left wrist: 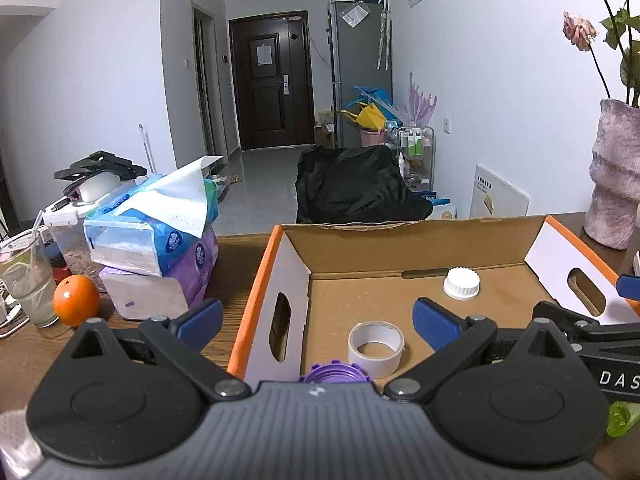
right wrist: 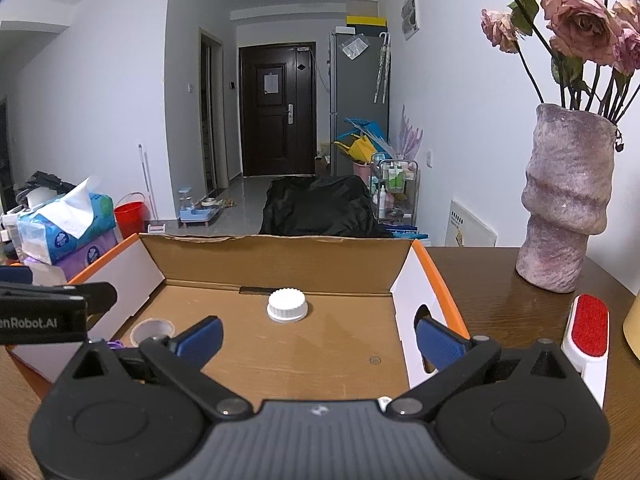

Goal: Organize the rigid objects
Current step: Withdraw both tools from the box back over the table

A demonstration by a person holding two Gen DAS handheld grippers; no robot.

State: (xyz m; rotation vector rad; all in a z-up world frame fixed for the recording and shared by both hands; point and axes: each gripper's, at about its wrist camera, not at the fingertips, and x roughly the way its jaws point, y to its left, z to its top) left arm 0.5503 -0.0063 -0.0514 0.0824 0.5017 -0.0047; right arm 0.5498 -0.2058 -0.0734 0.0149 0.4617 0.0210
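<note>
Cardboard, brown inside and orange-edged outside, makes up the one open box in front of me, its white side flaps cut with oval handle slots. Three rigid things sit on its floor: one white ribbed plastic cap toward the far wall, one smooth white roll of tape lying flat at near left, and one purple notched plastic ring at the near edge, just beside the tape and partly hidden by my left gripper body.

My left gripper hangs level over the box's near left corner, its two blue ribbed pads spread wide and holding nothing; the left pad is outside the box wall, the right pad above the floor. My right gripper hangs level over the box's near right part, also spread wide and empty, the white cap lying ahead between its pads and well apart from them.

Left of the box on the brown wooden table stand two stacked soft tissue packs, one round orange and one clear glass. Far right stands one rough pink vase of dried roses, with one red-faced lint brush nearer.
</note>
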